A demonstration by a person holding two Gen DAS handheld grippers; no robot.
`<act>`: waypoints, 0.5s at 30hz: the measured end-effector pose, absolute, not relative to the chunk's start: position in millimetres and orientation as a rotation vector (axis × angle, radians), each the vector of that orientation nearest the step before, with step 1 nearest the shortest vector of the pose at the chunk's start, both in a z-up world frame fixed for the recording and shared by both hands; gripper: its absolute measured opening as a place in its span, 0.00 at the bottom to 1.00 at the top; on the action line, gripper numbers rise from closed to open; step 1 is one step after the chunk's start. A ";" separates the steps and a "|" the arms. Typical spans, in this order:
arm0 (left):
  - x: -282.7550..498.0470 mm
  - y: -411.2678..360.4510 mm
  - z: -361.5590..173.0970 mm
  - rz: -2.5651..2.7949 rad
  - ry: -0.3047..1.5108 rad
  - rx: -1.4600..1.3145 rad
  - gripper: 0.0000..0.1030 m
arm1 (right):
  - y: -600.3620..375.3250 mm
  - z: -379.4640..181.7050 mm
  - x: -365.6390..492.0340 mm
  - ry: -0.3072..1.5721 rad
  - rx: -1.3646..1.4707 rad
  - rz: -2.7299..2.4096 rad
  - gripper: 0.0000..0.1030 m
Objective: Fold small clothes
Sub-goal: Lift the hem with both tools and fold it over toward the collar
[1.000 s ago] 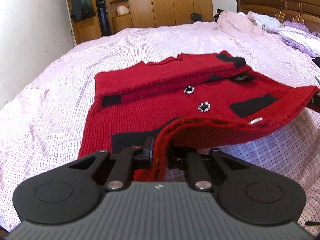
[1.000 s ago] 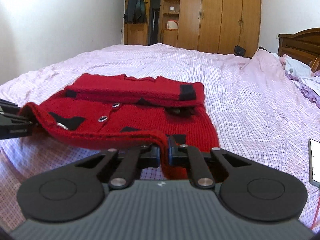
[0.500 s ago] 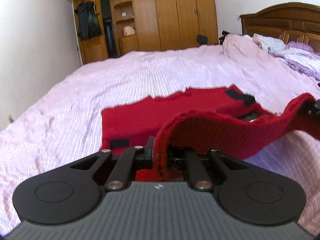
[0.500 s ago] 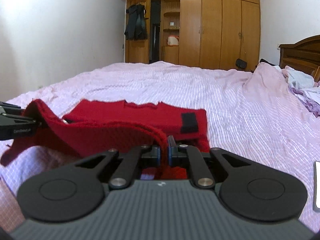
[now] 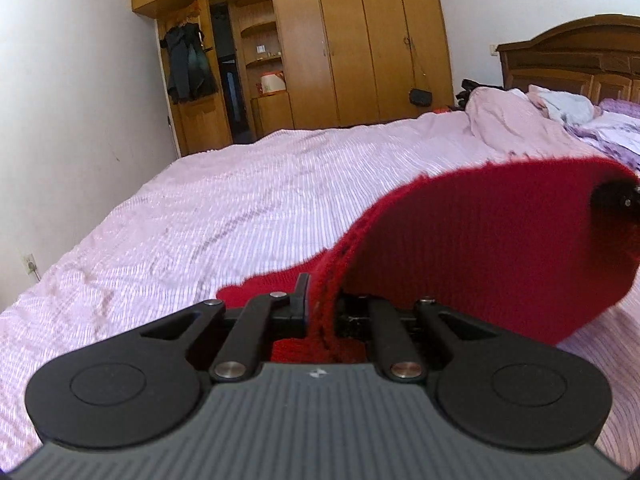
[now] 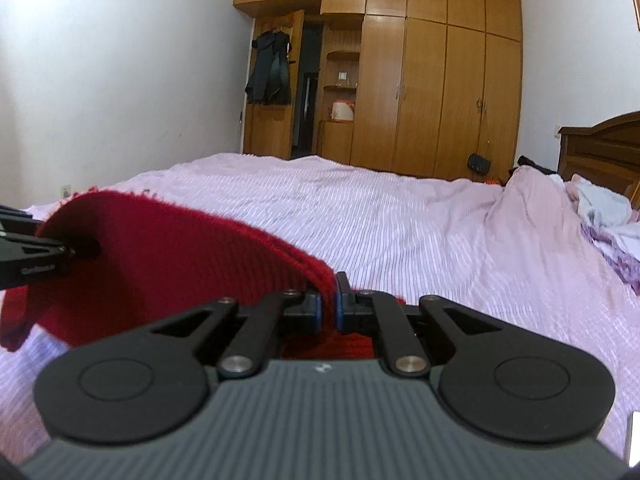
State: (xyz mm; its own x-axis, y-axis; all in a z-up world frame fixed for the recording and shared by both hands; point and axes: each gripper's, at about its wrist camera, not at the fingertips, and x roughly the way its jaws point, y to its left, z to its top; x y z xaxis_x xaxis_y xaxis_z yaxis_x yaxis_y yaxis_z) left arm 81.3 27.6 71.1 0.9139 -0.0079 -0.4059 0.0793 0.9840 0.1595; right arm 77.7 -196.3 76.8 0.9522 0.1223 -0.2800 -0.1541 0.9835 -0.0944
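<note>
**Red knit garment held up between both grippers above the bed**

The left gripper [image 5: 320, 312] is clamped on the edge of the red knit garment [image 5: 480, 248], its jaws pressed together with the knit hem pinched between them. From there the fabric arches up and away to that gripper's right, where the tip of the right gripper [image 5: 618, 200] shows dark against the red cloth.

The right gripper [image 6: 328, 304] is likewise clamped on the garment's [image 6: 168, 256] hem, the blue-edged pads closed tight on the folded edge. The cloth stretches off to its left, where the left gripper [image 6: 32, 252] bites the far end. A loose corner droops below that end.

The garment hangs slack between the two grippers, lifted off the pink striped bed sheet [image 6: 400, 224], which spreads out ahead of both. Beyond the bed stands a wooden wardrobe [image 6: 440, 88].
</note>
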 end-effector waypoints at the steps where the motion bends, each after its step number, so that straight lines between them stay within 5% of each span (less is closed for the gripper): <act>1: 89.4 27.9 73.5 -0.042 0.410 0.180 0.09 | -197.1 78.8 84.8 0.271 -0.114 0.139 0.09; 15: 237.2 26.9 40.4 0.001 0.544 0.226 0.09 | -185.7 49.2 202.4 0.361 -0.138 0.113 0.09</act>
State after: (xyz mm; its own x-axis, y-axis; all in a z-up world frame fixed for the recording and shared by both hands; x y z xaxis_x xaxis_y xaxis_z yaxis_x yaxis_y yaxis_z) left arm 237.2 26.9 40.4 0.8562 0.0605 -0.5130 0.0592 0.9751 0.2137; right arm 202.4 -185.7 49.2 0.9295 0.0859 -0.3587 -0.1350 0.9843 -0.1139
